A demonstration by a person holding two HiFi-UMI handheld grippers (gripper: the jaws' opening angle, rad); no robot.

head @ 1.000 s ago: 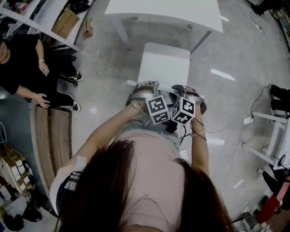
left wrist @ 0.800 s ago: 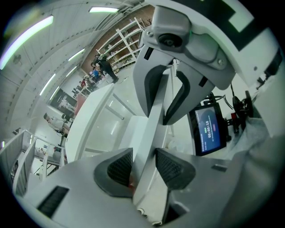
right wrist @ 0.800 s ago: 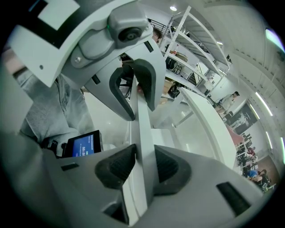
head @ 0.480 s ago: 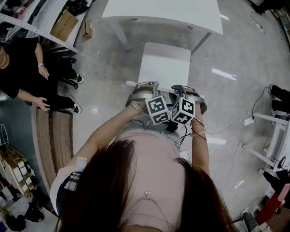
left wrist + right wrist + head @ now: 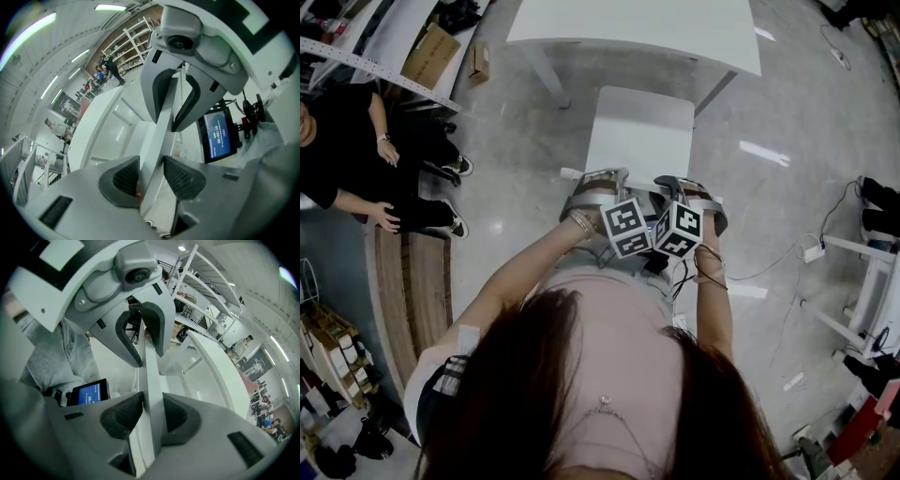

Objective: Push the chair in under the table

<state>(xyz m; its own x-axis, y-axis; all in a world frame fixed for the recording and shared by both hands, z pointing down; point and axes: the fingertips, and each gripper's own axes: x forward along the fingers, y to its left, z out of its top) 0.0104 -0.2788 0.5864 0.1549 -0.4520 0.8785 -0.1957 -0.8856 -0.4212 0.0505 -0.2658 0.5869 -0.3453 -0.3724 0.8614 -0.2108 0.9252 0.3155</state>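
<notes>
- We are clamping two grippers, the left gripper (image 5: 598,180) and the right gripper (image 5: 686,187), onto the backrest rail (image 5: 152,380) of one white chair (image 5: 642,131).
- The chair is standing just short of one white table (image 5: 637,28), and the gap is slightly narrower than a second ago.

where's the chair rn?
Head view, centre: chair just short of the table's near edge, backrest clamped by the left hand-held gripper and right hand-held gripper.

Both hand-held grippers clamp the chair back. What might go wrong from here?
1. The left hand-held gripper and right hand-held gripper pinch only the thin edge of the chair back; a pad may slip under the push.
2. The chair seat lies close to the table leg on the right; an uneven push might skew it into that leg.
</notes>
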